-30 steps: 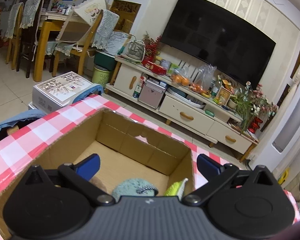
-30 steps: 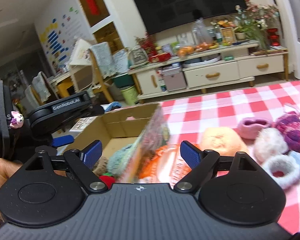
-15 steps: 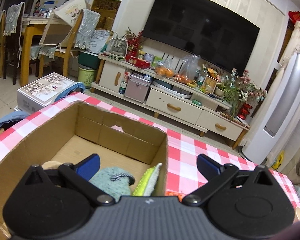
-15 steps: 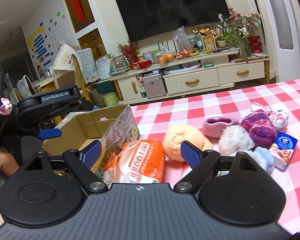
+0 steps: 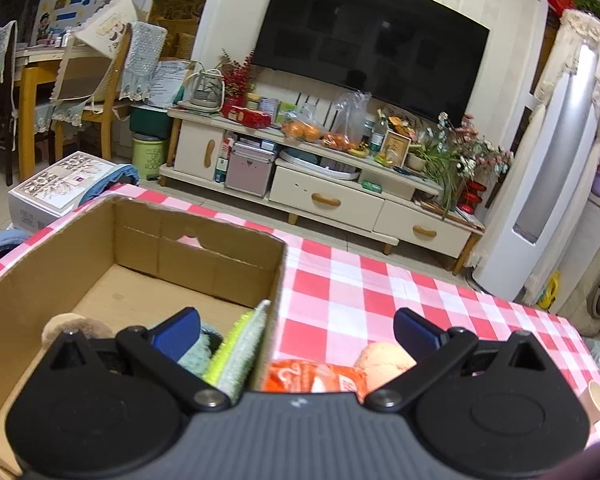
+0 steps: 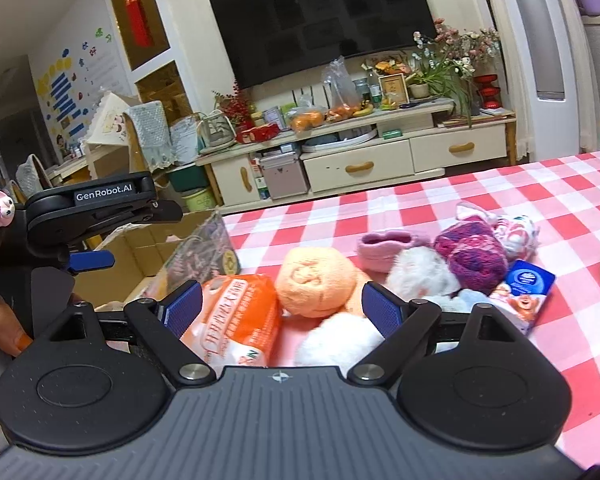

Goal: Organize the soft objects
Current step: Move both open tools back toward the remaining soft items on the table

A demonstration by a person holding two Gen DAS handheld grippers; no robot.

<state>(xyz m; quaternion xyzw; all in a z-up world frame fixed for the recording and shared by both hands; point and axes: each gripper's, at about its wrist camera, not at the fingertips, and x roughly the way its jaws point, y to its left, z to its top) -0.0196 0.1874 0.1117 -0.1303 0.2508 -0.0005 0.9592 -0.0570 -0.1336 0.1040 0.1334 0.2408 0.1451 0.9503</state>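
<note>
Presently, left wrist view: left gripper with fingers spread apart, empty, straddling the near wall of the cardboard box; teal knit piece and green cloth already inside.

Right wrist view: right gripper with fingers apart, nothing held, over orange packet and peach plush on the checked tabletop. Risk: closing here could catch both items, or the slick packet could slip.
</note>
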